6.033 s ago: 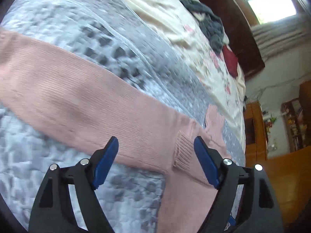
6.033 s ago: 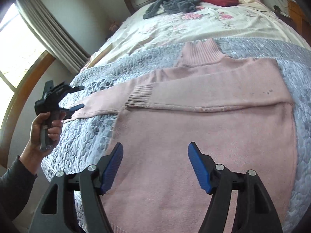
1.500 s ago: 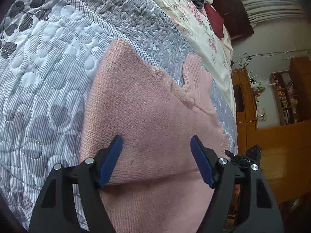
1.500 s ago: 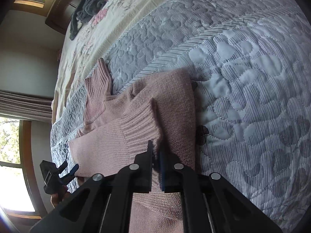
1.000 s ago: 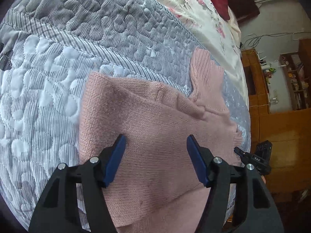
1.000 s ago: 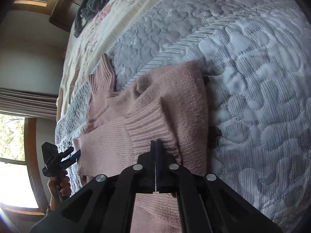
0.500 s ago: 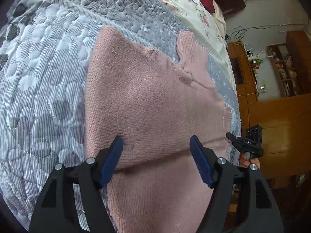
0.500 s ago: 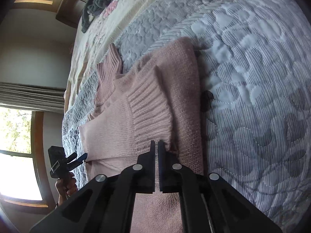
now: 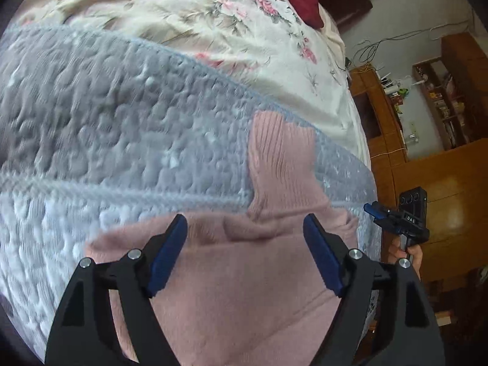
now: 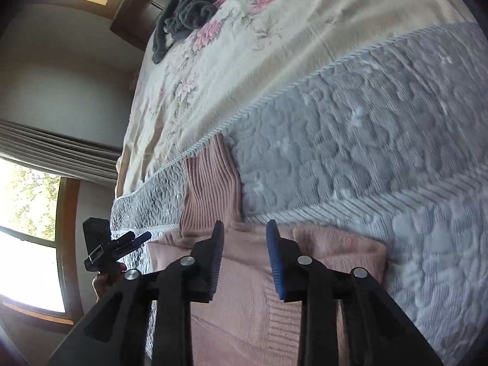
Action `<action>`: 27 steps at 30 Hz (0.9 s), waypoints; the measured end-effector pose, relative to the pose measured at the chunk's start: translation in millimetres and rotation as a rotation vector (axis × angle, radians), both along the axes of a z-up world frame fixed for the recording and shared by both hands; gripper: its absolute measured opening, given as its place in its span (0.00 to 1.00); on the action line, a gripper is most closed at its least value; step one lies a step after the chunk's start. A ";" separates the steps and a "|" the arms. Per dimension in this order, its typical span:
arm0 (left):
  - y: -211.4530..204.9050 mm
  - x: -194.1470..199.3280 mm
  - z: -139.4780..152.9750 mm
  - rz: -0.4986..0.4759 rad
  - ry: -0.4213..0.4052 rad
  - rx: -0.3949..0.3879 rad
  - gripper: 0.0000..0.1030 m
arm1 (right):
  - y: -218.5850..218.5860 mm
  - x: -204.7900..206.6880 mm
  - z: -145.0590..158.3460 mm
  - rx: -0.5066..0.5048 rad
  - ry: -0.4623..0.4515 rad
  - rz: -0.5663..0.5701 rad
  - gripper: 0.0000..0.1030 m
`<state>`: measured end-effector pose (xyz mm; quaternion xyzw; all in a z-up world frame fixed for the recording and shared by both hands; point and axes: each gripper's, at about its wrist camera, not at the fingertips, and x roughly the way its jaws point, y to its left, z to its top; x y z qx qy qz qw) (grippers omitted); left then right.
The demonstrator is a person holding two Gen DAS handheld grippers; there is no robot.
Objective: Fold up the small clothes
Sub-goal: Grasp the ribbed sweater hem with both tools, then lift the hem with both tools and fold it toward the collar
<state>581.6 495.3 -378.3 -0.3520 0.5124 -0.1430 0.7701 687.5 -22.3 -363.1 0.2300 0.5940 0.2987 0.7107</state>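
A pink knit sweater (image 9: pixel 244 289) lies flat on a grey quilted bedspread (image 9: pixel 106 128), its sleeves folded in and its ribbed neck (image 9: pixel 280 155) pointing up the bed. My left gripper (image 9: pixel 245 235) hangs open above the sweater's upper edge, nothing between its blue pads. In the right wrist view the same sweater (image 10: pixel 253 299) shows with a ribbed cuff lying on its right half. My right gripper (image 10: pixel 245 238) stands open over the base of the ribbed neck (image 10: pixel 210 186), holding nothing.
A cream floral sheet (image 9: pixel 189 21) covers the far bed, with a dark grey garment (image 10: pixel 189 9) and a dark red garment (image 9: pixel 302 0) near the headboard. Wooden cabinets (image 9: pixel 433 167) stand right of the bed; a window and curtain (image 10: pixel 30 183) lie to the left.
My right gripper has let go of the sleeve cuff and opened, and the cuff now lies on the sweater. Both grippers have shifted up toward the neck end.
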 end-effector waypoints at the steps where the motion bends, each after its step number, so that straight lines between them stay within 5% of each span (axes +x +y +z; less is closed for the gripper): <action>1: -4.3 16.2 1.1 0.001 -0.014 -0.009 0.82 | 13.2 12.0 -4.1 0.005 0.007 0.012 0.36; 6: -36.8 85.6 -20.0 -0.049 -0.016 -0.076 0.79 | 77.4 55.1 -42.7 -0.023 0.037 0.055 0.38; 11: -57.1 123.8 -47.7 -0.112 -0.020 -0.061 0.44 | 113.5 79.5 -62.0 -0.026 0.005 0.073 0.38; 20: -52.4 137.9 -62.5 -0.139 -0.060 -0.083 0.52 | 139.3 100.5 -73.0 -0.036 -0.040 0.113 0.37; 21: -56.0 137.9 -61.3 -0.154 -0.064 -0.078 0.46 | 140.8 100.0 -72.8 -0.040 -0.043 0.122 0.30; 22: -58.7 137.3 -59.7 -0.166 -0.066 -0.073 0.17 | 141.5 98.7 -71.6 -0.042 -0.048 0.128 0.22; 23: -59.1 135.5 -56.4 -0.163 -0.075 -0.073 0.10 | 142.1 97.4 -68.4 -0.049 -0.061 0.133 0.12; 27: -60.3 118.4 -18.7 -0.163 -0.164 -0.047 0.09 | 131.8 80.9 -36.2 -0.018 -0.131 0.133 0.07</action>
